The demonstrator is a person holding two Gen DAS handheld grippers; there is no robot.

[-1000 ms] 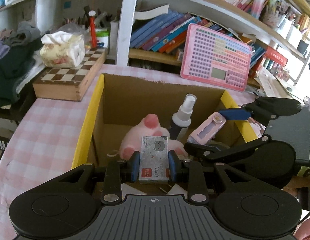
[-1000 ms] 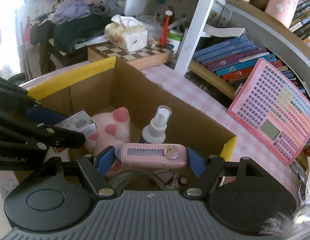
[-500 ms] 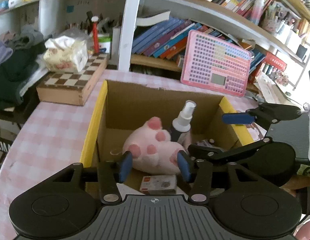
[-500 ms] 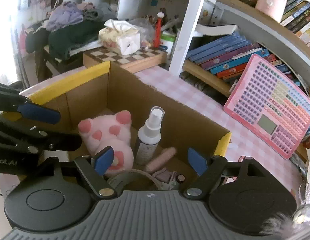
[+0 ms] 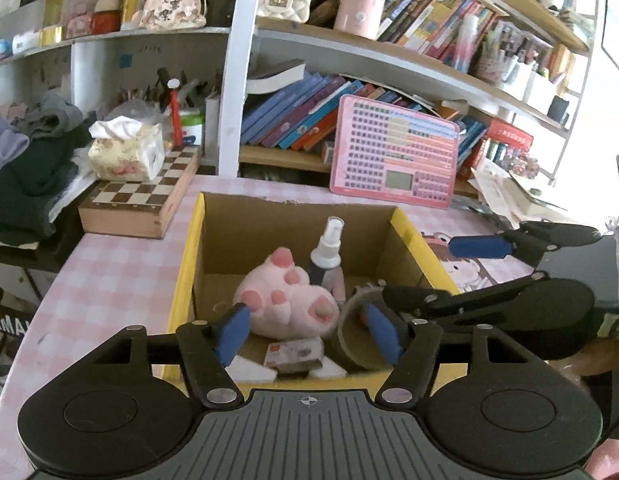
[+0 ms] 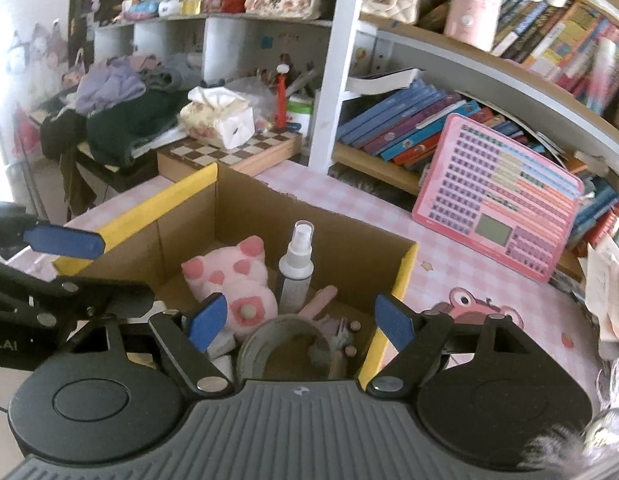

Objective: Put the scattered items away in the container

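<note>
Standing upright in box (image 6: 341,236): spray bottle (image 6: 295,268).

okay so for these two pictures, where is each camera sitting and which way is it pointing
Left wrist: rides the open left gripper, above the near rim of the cardboard box, facing the bookshelf; the right gripper shows at right.
Right wrist: rides the open right gripper, above the box's near right corner, facing the shelves; the left gripper shows at left.
Shared: box, pink plush, spray bottle, pink keyboard toy.
</note>
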